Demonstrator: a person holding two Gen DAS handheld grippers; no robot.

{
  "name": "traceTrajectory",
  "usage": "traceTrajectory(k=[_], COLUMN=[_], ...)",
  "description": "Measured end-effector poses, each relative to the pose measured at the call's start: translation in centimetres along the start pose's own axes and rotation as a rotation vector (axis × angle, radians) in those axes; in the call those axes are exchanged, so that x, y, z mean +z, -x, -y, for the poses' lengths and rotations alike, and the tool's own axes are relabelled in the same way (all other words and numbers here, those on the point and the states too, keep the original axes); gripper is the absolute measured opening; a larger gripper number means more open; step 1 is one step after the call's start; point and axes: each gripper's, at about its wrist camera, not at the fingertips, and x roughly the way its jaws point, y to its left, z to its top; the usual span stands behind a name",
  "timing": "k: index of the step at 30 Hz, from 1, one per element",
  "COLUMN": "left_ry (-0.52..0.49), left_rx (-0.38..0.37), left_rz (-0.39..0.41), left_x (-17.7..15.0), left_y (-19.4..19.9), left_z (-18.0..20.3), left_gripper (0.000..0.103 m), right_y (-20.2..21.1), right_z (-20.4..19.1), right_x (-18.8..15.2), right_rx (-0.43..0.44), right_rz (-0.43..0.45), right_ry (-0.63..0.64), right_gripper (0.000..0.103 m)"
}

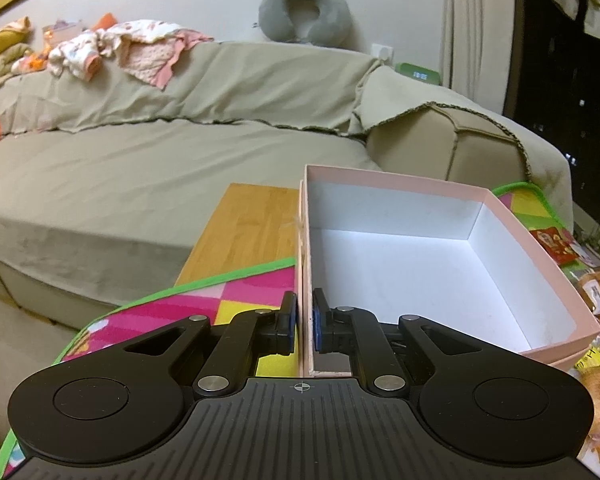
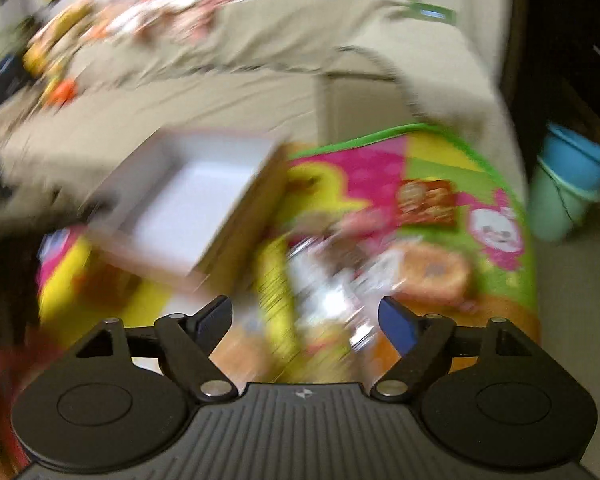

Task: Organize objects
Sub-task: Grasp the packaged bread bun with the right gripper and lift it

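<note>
Left wrist view: our left gripper [image 1: 305,322] pinches the near wall of an empty pink cardboard box [image 1: 512,224] on the colourful mat [image 1: 236,300]. It looks light and crushable, so the rim suits gripping. Our right gripper [image 2: 304,322] gapes wide over blurred snack packets [image 2: 432,268].

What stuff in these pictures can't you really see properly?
- Snack packets on the play mat: right wrist view is smeared by motion blur, so labels and count are unreadable.
- Packets beside the pink box: left wrist view, cut off by the right edge.
- Box's near corner: hidden behind the left gripper, clamped on its wall.
- Green clock: digits too small.
- Right gripper: open, holding nothing.
</note>
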Motion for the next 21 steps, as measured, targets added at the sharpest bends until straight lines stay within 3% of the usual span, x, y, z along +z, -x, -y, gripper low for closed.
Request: traceTrajectory(k=[5,8,11,14,21], left_ry=[-0.005,-0.012,-0.005,0.005,0.017], left_rx=[0.003,0.007,0.002,-0.003,-0.004], left_rz=[-0.008,-0.013,-0.016,-0.014,-0.014], left_x=[0.0,0.0,-0.1,-0.2,-0.2], left_y=[0.1,0.3,0.4,0.5,0.5], left_z=[0.0,0.1,0.0,-0.1,-0.1], left_gripper=[0.010,0.011,0.011,0.011,0.011], right_y=[-1.8,-3.5,-4.7,-4.0,1.1], right_z=[-6.4,-7.7,-7.3,-7.1,-6.7], right_x=[-2.7,-2.9,-2.4,-2.6,-0.8], right_rx=[-0.010,-0.060,-0.049,-0.022,0.101], right_rz=[-0.035,-0.016,-0.045,-0.084,-0.073], right_ry=[0.291,0.360,0.323,0.294,0.149], right_gripper=[0.081,0.081,0.077,0.056,0.055])
